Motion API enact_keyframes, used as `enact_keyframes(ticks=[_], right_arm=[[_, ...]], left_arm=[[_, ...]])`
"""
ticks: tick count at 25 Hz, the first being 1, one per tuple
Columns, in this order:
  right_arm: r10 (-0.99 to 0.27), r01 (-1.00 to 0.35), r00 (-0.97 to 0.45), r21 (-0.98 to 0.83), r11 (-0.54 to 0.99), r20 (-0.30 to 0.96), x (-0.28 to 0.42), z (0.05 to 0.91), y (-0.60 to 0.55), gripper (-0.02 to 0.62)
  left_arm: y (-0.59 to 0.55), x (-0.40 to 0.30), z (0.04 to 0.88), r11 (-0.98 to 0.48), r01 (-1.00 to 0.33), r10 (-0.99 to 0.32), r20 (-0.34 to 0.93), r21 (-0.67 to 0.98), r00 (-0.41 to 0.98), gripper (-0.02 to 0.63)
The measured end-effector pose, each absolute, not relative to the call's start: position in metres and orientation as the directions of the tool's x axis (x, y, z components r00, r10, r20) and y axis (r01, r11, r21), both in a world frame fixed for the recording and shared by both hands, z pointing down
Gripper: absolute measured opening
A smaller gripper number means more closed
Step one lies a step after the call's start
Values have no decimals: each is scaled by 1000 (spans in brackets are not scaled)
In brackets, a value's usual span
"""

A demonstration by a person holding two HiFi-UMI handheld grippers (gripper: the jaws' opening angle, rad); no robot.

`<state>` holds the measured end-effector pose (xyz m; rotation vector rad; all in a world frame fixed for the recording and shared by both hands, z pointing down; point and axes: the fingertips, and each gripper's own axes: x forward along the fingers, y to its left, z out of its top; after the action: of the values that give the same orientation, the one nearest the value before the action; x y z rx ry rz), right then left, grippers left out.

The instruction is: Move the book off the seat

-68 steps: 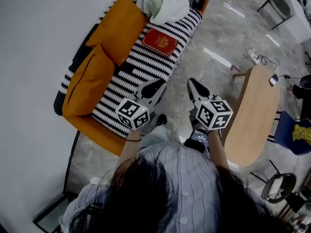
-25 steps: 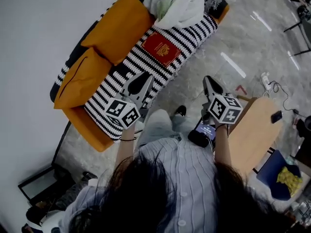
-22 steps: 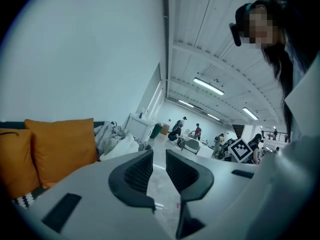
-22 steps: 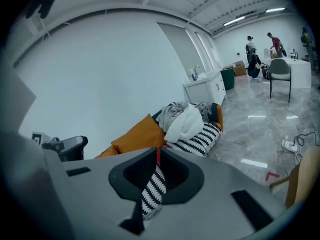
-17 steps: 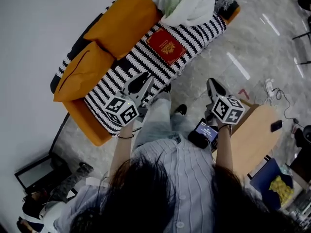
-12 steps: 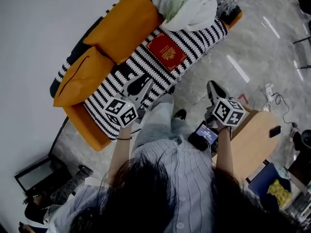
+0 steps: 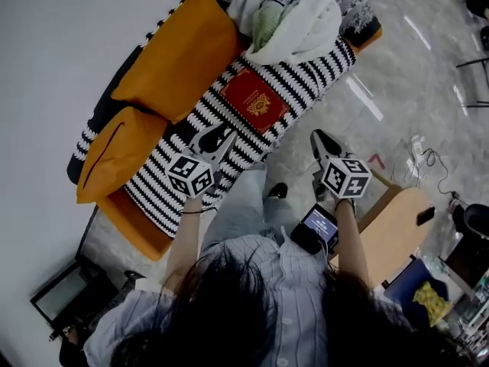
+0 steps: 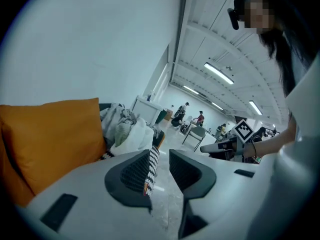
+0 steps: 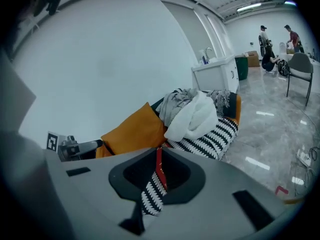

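- Finding the red book [image 7: 254, 102] lying flat, cover up, on the black-and-white striped seat cover [image 7: 229, 147] of the sofa, with neither claw touching it.
- Noting two orange cushions [image 7: 179, 52] leaning against the sofa back on the wall side of the book, both clear of it.
- Noting a heap of pale clothes [image 7: 294, 21] piled just beyond the book's far end; not being able to tell whether the heap is touching the book.
- Holding the left claw [image 7: 216, 138] above the striped cover on the person's side of the book, near it but short of it.
- Showing that claw released in the left gripper view: ribbed pads [image 8: 135, 170] standing apart with a clear gap, jaws having just been opening, nothing sitting between them, only the cover's edge farther off.
- Holding the right claw [image 7: 316, 137] above the glossy grey floor [image 7: 367, 67] to the right of the book, off the seat edge and apart from it.
- Showing that claw clenched on nothing in the right gripper view, with a thin red sliver of the book and some striped cover appearing beyond the tips.
- Spotting a lit phone [image 7: 317, 228] behind the right claw's marker cube, well apart from the book.
- Spotting a pale wooden worktop [image 7: 397, 216] farther right of the book, carrying a small dark device [image 7: 425, 215].
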<state>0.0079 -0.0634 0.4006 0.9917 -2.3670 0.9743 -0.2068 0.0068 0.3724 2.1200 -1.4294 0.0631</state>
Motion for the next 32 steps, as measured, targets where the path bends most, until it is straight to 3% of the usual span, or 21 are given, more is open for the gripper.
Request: enact_keyframes(ticks=[16,22,23,26,32], right_arm=[[-299,-741,-638,-459,491,710,-59,563,-128,28],[-253,-764,-638,-555,330,727,-61,629,-139,32],[-248,-772,-631,-563,296,735,-60,641,-141,41],[-223,-781,-624,-583,226,749,-61,673,-148,146],[-130,-808,-589,-575,128,798,-65,729,-142,187]], left_arm=[[-85,-295,571,-162,-868,-704,561,470,435,140],[-106,-319,640,-100,-855,-637,628,508,447,173],[-109,-321,652,-93,-854,-620,642,511,451,178],[-117,-328,685,-68,-854,-574,680,516,457,190],[-130,-342,735,9,-837,-515,720,547,465,268]])
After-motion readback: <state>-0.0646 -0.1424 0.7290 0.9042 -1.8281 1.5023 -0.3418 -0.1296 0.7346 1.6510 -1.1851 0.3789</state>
